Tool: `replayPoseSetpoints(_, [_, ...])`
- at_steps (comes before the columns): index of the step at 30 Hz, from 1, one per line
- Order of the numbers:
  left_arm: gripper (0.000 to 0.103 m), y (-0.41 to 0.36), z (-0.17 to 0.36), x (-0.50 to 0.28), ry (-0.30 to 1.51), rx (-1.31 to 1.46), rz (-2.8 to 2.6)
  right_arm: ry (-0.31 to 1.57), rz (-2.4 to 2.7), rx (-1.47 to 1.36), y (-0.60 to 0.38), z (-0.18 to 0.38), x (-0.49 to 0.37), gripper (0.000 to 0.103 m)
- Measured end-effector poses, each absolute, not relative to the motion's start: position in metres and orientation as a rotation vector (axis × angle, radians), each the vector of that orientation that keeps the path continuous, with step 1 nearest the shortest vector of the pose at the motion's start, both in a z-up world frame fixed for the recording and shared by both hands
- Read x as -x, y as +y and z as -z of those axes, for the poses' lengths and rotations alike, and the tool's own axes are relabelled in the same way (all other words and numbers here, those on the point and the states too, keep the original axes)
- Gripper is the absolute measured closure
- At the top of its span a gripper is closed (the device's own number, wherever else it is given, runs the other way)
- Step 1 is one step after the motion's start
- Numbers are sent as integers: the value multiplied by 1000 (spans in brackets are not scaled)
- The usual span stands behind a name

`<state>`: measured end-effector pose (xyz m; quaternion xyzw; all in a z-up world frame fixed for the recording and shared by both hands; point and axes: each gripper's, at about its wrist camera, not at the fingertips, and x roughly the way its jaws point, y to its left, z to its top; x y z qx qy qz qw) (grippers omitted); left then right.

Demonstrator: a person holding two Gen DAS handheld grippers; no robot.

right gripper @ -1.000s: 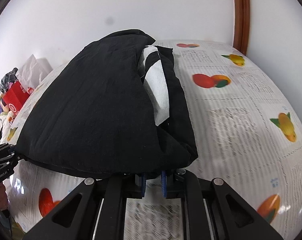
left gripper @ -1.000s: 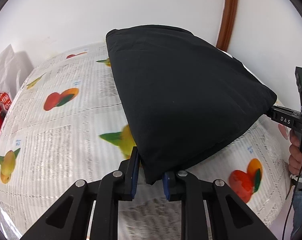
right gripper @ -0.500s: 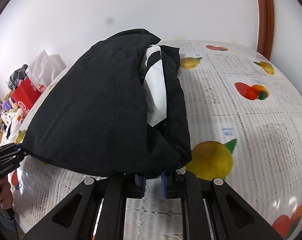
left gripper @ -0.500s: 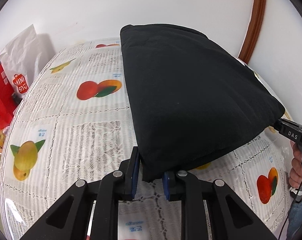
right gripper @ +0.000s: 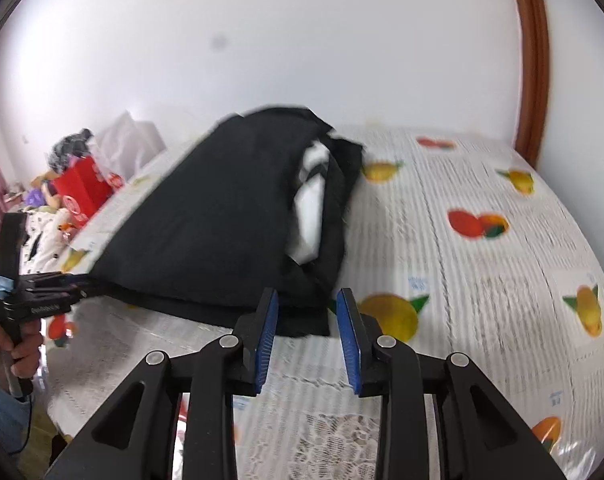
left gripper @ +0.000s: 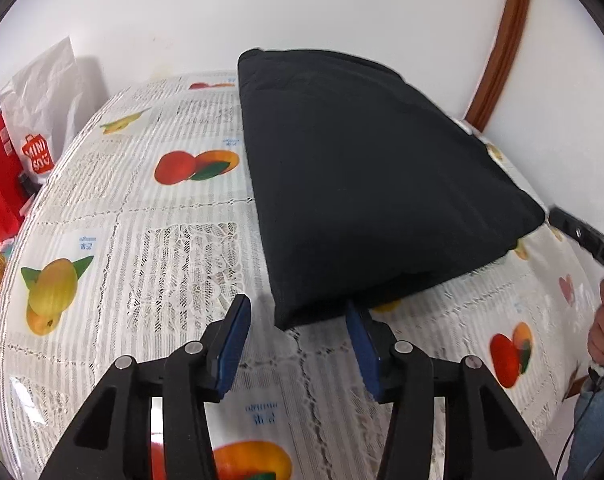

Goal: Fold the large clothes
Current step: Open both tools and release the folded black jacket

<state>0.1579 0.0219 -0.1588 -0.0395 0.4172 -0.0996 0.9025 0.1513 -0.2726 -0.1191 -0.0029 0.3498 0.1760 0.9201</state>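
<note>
A folded black garment point(left gripper: 366, 184) lies on the table with the fruit-print cloth point(left gripper: 149, 240). It also shows in the right wrist view point(right gripper: 221, 224), with a white patch point(right gripper: 310, 212) showing in its open side. My left gripper point(left gripper: 297, 320) is open, its blue pads either side of the garment's near corner, not gripping. My right gripper point(right gripper: 306, 320) is open too, with the garment's other near corner lying between its pads. Each gripper shows in the other's view, the right one point(left gripper: 582, 236) and the left one point(right gripper: 41, 296).
A red shopping bag point(left gripper: 1, 168) and a white paper bag point(left gripper: 49, 92) stand off the table's left side. A white wall and a brown door frame point(left gripper: 502, 40) close the far side. Clutter point(right gripper: 61, 184) lies past the table's left edge.
Both grippers have opened and let go of the garment's near corners. The garment has dropped flat onto the table.
</note>
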Motion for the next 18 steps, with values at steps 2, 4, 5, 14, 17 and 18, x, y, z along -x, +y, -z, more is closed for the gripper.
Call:
replayPoseSetpoints(2, [56, 21, 153, -152, 845, 73, 218, 701, -385, -8, -268, 115, -155, 71])
replayPoseSetpoints(4, [56, 21, 145, -146, 822, 70, 220, 704, -384, -15, -262, 116, -164, 71])
replayPoseSetpoints(5, [56, 22, 142, -145, 813, 71, 217, 710, -371, -22, -258, 119, -171, 71])
replayPoseSetpoints(14, [56, 28, 137, -173, 791, 114, 158, 734, -377, -179, -269, 137, -200, 101])
replayPoseSetpoints(17, [56, 29, 141, -179, 800, 124, 153, 733, -371, -236, -280, 140, -200, 102])
replayPoseSetpoints(18, [56, 29, 141, -179, 799, 125, 152, 750, -352, -218, -278, 142, -200, 103])
